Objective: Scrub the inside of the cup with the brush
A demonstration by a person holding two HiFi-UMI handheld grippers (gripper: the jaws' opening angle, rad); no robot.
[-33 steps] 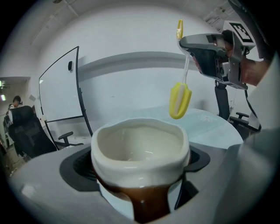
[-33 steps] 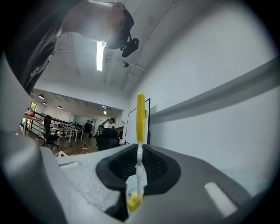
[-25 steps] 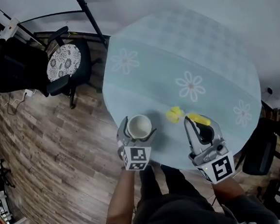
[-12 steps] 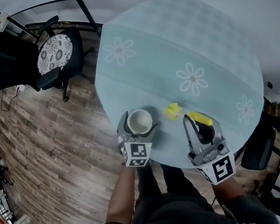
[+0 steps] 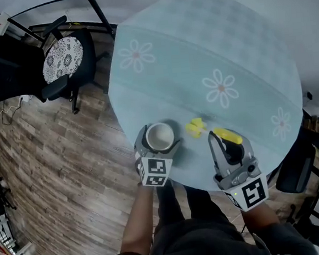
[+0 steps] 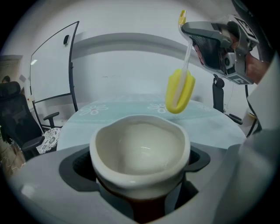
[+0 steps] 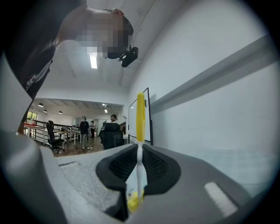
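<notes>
A cream cup stands upright near the table's front edge, with my left gripper shut around its body. In the left gripper view the cup fills the space between the jaws, and its inside looks empty. My right gripper is shut on the thin stem of the brush. The yellow brush head hangs above the tablecloth just right of the cup, outside it. From the left gripper view the brush head hovers beyond the cup's far rim, below the right gripper.
The round table has a pale blue cloth with daisy prints. A black office chair with a patterned cushion stands on the wood floor at the left, and dark furniture sits at the right. Several people stand far off.
The head camera's view has shifted slightly. Both grippers keep their holds, and the brush head has edged a little nearer the cup.
</notes>
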